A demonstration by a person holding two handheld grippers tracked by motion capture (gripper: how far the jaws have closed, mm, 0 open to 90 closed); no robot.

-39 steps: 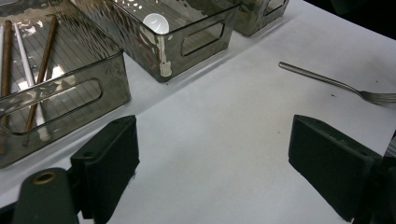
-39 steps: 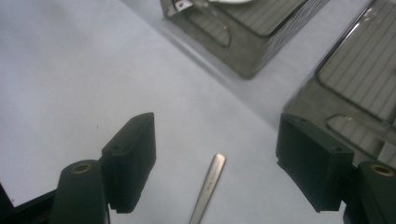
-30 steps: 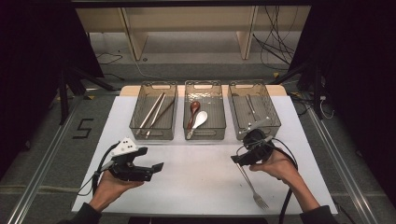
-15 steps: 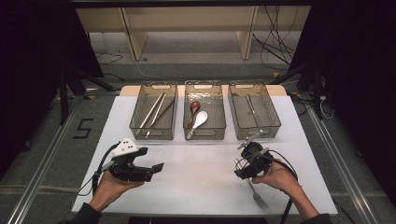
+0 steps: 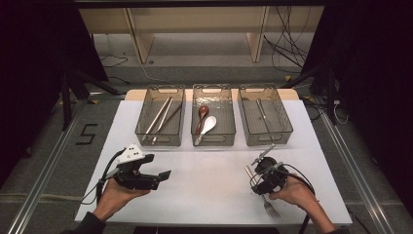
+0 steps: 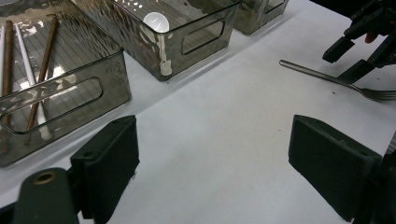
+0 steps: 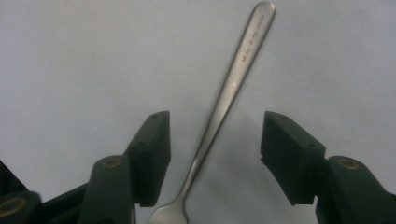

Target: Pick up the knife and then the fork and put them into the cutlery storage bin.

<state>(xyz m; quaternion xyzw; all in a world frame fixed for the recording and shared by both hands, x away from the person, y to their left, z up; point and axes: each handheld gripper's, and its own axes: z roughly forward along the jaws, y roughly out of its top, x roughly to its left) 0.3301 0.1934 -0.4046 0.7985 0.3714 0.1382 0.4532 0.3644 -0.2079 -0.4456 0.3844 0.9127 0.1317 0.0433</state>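
Right tongs point(image 7: 215, 154) straddle the fork point(image 7: 223, 100) near the worktop's near right corner, jaws just closing, not yet pinching; off-centre, the thin handle could skid away. Left tongs point(image 6: 212, 163) wait wide, empty

Fork point(image 7: 219, 116) tines cut off at bottom edge, right gripper view.

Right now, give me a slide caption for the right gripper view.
Right gripper, jaws closing, straddles the fork lying on the white table.
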